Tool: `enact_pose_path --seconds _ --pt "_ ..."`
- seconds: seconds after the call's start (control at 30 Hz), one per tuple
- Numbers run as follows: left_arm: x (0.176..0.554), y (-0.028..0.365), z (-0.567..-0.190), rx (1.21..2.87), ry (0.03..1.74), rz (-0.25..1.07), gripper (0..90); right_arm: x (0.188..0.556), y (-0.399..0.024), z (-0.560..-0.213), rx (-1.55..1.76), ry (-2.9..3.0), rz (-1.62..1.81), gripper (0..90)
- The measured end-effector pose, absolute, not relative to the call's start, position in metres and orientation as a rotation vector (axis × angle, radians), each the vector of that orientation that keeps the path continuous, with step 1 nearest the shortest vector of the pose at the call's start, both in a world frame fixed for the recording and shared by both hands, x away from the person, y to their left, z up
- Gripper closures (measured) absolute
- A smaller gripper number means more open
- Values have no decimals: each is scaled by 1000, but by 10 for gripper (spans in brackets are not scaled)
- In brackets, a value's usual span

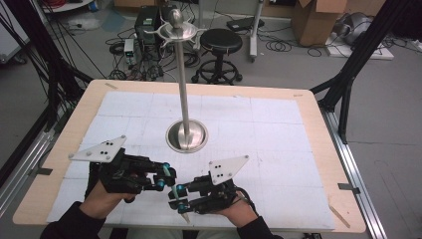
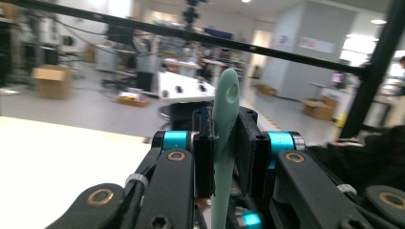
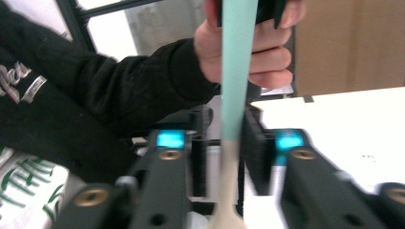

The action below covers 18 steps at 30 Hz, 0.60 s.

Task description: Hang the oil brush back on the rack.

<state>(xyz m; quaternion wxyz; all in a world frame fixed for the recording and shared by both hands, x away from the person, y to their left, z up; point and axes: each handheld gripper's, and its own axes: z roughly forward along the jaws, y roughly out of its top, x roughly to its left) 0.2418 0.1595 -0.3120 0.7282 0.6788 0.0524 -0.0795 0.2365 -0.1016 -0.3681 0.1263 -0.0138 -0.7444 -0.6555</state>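
Over table [image 1: 278, 149], left claw [image 2: 224, 143] clamps spoon [image 2: 223, 114].

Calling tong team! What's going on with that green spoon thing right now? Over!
Left tongs shut on the green utensil. Right tongs open around its handle, pads apart from it. Metal stand sits farther back on the table, nothing in the way.
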Motion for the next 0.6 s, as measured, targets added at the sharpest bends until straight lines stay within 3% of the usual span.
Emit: enact_pose_path --seconds 0.03,0.07,0.1,0.17,0.6 --pt "242 159 -312 1496 115 -175 785 237 -102 -368 -86 -2180 -1919 532" --pt "242 160 -312 1504 137 -150 785 237 -102 -368 -86 -2180 -1919 532" --pt "242 161 -311 1514 169 -111 786 239 -104 -369 -171 -2193 -1930 458" --pt "242 162 -310 1524 197 -76 786 239 -106 -368 -226 -2224 -1946 400" --pt "239 165 -305 1577 391 106 790 236 -109 -364 -390 -2411 -2000 390"
